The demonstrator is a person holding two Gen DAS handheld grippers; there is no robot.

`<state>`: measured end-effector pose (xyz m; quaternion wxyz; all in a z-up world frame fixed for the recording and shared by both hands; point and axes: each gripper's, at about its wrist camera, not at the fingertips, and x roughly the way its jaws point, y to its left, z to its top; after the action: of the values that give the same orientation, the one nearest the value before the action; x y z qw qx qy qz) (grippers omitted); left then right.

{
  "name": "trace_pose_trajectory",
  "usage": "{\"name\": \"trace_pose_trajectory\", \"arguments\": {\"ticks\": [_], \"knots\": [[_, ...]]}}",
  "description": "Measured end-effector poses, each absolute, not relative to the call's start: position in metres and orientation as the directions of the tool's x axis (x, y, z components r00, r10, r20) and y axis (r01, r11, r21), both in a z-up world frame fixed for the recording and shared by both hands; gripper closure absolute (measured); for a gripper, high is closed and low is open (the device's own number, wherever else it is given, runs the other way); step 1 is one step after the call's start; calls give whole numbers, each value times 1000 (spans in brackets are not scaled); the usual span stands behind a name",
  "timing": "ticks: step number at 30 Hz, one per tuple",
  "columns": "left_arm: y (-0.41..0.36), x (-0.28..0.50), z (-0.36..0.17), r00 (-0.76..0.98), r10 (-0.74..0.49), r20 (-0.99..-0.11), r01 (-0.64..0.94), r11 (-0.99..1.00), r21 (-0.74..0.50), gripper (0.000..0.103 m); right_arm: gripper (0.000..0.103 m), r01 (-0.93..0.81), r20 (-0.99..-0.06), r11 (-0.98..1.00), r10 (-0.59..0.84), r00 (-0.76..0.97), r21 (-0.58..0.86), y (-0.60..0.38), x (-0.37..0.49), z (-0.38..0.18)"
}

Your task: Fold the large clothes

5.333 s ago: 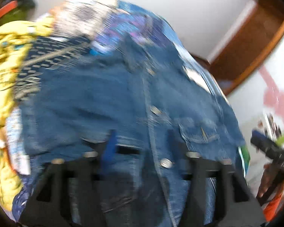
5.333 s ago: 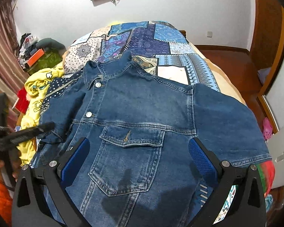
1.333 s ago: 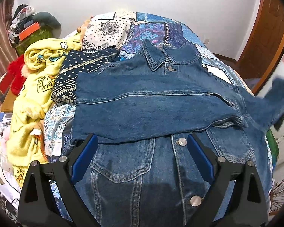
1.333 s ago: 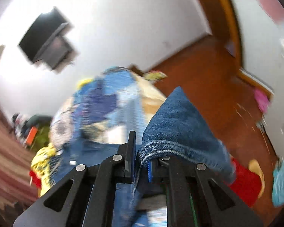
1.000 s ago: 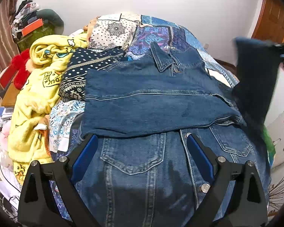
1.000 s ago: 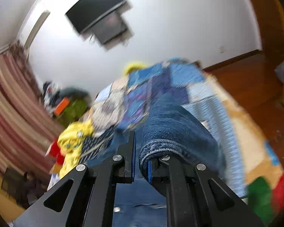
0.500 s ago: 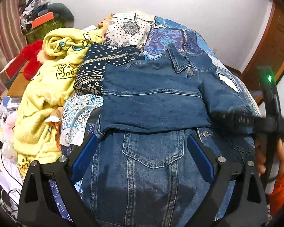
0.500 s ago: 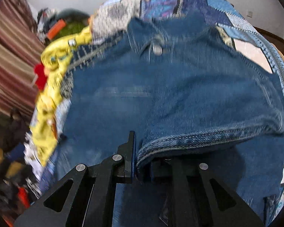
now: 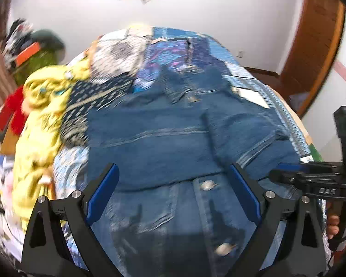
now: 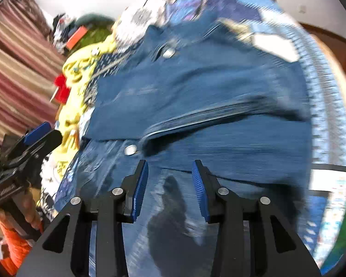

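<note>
A blue denim jacket [image 9: 163, 143] lies front up on the patchwork bedspread, collar toward the far wall, both sleeves folded across its chest. It also fills the right wrist view [image 10: 210, 97]. My left gripper [image 9: 173, 194] is open and empty, hovering over the jacket's lower front by the button placket. My right gripper [image 10: 169, 189] is open and empty above the jacket's lower front, just below the folded right sleeve. The right gripper also shows at the right edge of the left wrist view [image 9: 311, 180]. The left gripper appears at the left of the right wrist view [image 10: 32, 138]. Both views are motion-blurred.
A yellow printed garment [image 9: 41, 120] and a dark dotted one [image 9: 92, 99] are piled on the bed left of the jacket. Red cloth [image 9: 11, 113] and striped curtains [image 10: 16, 53] lie further left. A wooden door [image 9: 311, 46] stands at the right.
My right gripper carried the right sleeve across the jacket's chest, laid it down and opened, letting go. My left gripper stayed open and moved closer over the jacket.
</note>
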<state>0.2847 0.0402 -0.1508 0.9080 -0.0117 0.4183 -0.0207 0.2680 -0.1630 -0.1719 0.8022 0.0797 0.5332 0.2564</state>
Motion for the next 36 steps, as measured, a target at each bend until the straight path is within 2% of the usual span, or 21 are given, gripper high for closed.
{"name": "trace_pose_trajectory", "arguments": {"ticks": [7,11,15,19,26,27,28,30,31,32,33,36], "knots": [[-24,321,-150,632,-103,-768,164,986,3,8,61,-197,-791,936,352,499,293,-240,264,-145],[-61,345,-162,600,-121,-791,239,970,33,8,59,-132,-783,954,297,546,270,-266,264,-142],[-93,365,-184,541,-133,-831,318,946,55,8,57,-87,-793,959,274,544,271,-279,267,-154],[-115,387,-218,465,-93,-880,375,922,100,8,57,-60,-811,948,298,504,311,-282,269,-176],[-125,410,-240,445,-99,-890,394,914,96,8,55,-34,-840,941,315,442,335,-279,263,-209],[-126,412,-241,451,-105,-886,397,913,94,12,51,-29,-840,941,315,442,337,-279,263,-210],[-129,414,-241,457,-114,-882,404,910,92,20,49,-22,-841,942,308,444,334,-279,264,-211],[-133,417,-241,463,-117,-878,409,908,94,32,47,-19,-844,945,300,445,326,-280,264,-210],[-133,416,-239,472,-121,-873,412,906,97,35,47,-17,-844,945,299,445,325,-280,264,-209],[-132,415,-235,481,-132,-867,414,906,91,48,47,-16,-845,946,296,445,323,-280,264,-208],[-129,415,-231,487,-147,-861,413,907,79,67,47,-15,-846,947,293,445,320,-280,263,-208],[-112,417,-217,489,-195,-851,378,926,5,87,47,-20,-852,954,275,444,298,-277,262,-206]]}}
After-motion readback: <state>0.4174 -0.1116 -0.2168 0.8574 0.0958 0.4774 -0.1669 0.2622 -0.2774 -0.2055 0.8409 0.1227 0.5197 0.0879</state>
